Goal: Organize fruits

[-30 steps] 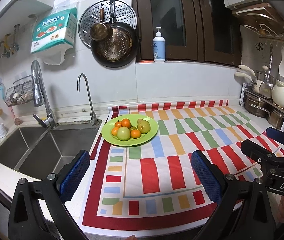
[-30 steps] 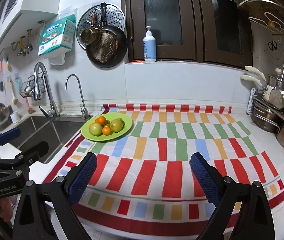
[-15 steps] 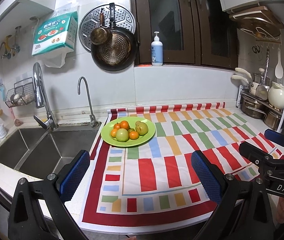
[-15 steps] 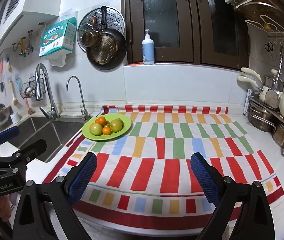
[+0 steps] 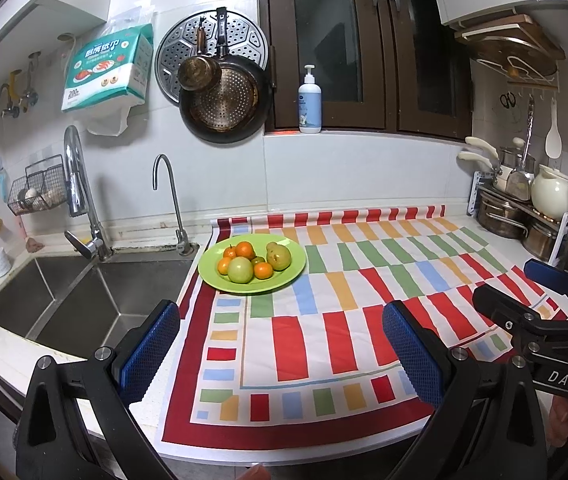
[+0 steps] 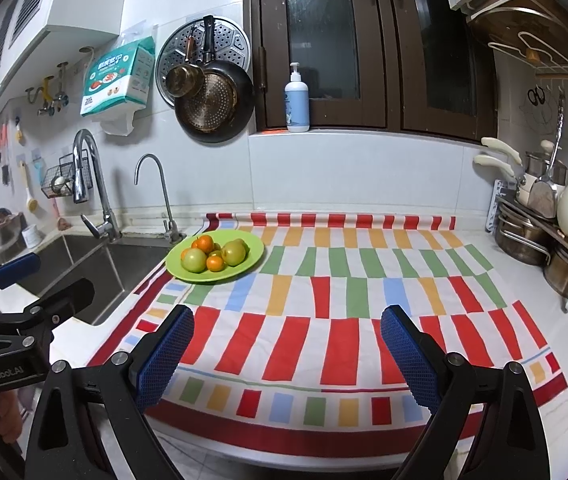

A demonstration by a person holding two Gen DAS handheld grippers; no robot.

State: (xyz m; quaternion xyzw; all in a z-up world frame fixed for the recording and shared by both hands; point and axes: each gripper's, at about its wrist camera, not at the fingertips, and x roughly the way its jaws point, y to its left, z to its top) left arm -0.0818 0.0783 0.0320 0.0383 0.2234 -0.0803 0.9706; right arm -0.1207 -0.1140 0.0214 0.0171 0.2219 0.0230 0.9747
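The fruits (image 5: pixel 252 262) sit heaped together on the green plate (image 5: pixel 295 270), which rests on the far left corner of the striped cloth (image 5: pixel 363 304), just beside the sink (image 5: pixel 64 300). The heap holds several small oranges, a round green fruit and a pear-like one; no fruit lies loose on the cloth or the bench (image 6: pixel 479 236).

Over the last second the fruits and plate have not shifted. Only the cameras have tipped up and drawn back a little, so more of the window shows and the cloth's near edge sits higher in both views.

The left gripper (image 5: pixel 282 354) and right gripper (image 6: pixel 287 358) hang over the near edge of the bench, well apart from the plate, jaws spread wide and holding nothing.

With the fruits gathered on the plate and both grippers pulling away, this would fit either a finished tidy-up or a pause before reaching in.
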